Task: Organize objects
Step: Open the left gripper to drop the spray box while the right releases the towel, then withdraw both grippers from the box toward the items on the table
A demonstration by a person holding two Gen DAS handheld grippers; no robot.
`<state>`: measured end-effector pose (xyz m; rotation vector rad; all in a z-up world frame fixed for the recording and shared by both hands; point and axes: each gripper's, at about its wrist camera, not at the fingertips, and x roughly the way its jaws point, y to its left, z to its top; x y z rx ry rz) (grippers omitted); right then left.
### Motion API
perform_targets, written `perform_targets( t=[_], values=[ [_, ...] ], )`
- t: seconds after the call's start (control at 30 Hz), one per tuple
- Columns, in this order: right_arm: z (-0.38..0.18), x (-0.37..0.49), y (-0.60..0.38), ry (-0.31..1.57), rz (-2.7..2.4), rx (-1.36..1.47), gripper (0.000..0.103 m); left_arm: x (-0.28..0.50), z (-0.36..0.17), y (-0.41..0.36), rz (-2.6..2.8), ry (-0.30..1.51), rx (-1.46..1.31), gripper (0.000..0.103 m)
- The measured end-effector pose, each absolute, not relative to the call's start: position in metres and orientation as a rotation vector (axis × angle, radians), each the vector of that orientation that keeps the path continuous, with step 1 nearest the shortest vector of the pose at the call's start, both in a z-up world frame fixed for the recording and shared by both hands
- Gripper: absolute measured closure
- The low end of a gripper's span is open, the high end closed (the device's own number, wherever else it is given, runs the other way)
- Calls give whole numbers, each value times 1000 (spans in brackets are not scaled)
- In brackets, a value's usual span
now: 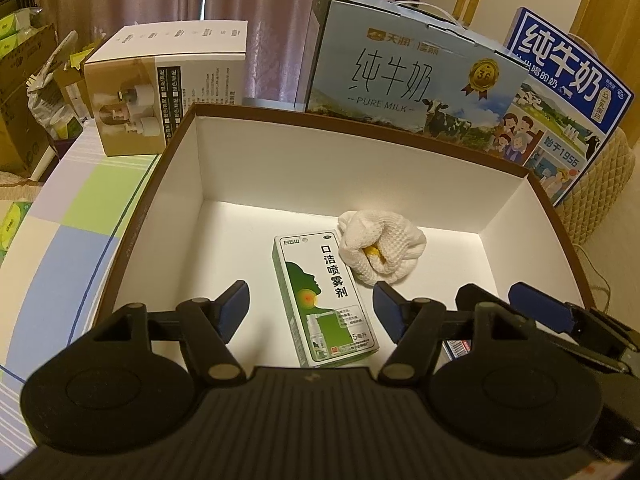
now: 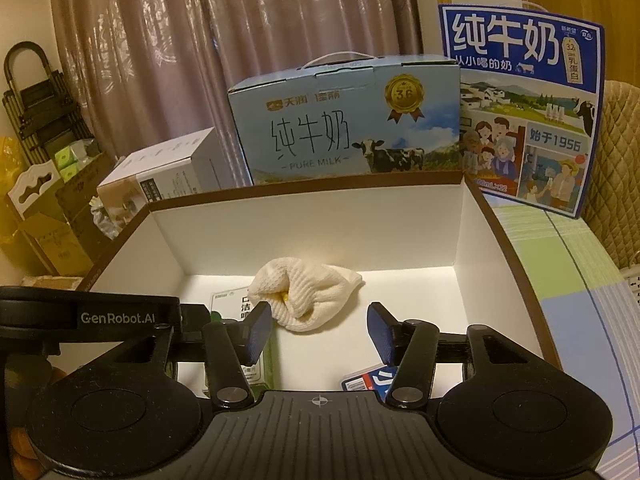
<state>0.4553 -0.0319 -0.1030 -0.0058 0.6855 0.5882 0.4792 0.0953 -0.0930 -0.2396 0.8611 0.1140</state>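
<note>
A big open box with a brown rim (image 1: 360, 124) (image 2: 320, 184) and white inside stands on the table. On its floor lie a green-and-white spray carton (image 1: 324, 300) (image 2: 236, 304) and a bundled white cloth (image 1: 380, 248) (image 2: 308, 296) with something yellow in its fold. A small blue-and-red packet (image 2: 368, 380) (image 1: 460, 348) lies at the near wall, partly hidden. My left gripper (image 1: 310, 304) hangs open over the carton, holding nothing. My right gripper (image 2: 319, 320) is open just in front of the cloth, also holding nothing. One of its blue fingers (image 1: 536, 308) shows in the left wrist view.
Behind the box stand a light-blue milk case (image 1: 400, 76) (image 2: 344, 124) and a dark-blue milk case (image 1: 568, 96) (image 2: 524, 120). A white-and-tan carton (image 1: 160, 88) (image 2: 160, 172) sits at the back left. The checkered tablecloth (image 1: 72, 232) (image 2: 580, 292) flanks the box; floor clutter (image 1: 28, 92) lies left.
</note>
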Motion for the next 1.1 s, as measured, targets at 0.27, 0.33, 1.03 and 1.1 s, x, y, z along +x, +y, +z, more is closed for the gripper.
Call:
perform_targets(
  t=[0.27,0.33,1.03,1.1],
  values=[
    [-95,456,-39,681,581,7,52,475,-83,98,124,847,-235,39],
    [-89,455,-42,674,578,15,52,472,-78,98,127,841,-232,39],
    [0,364,-121,596,624,112,43,350,-3,94,145,779,-141,26],
    [5,354,-128,580,630,109,41,335,-1,95,146,777,-140,25]
  ],
)
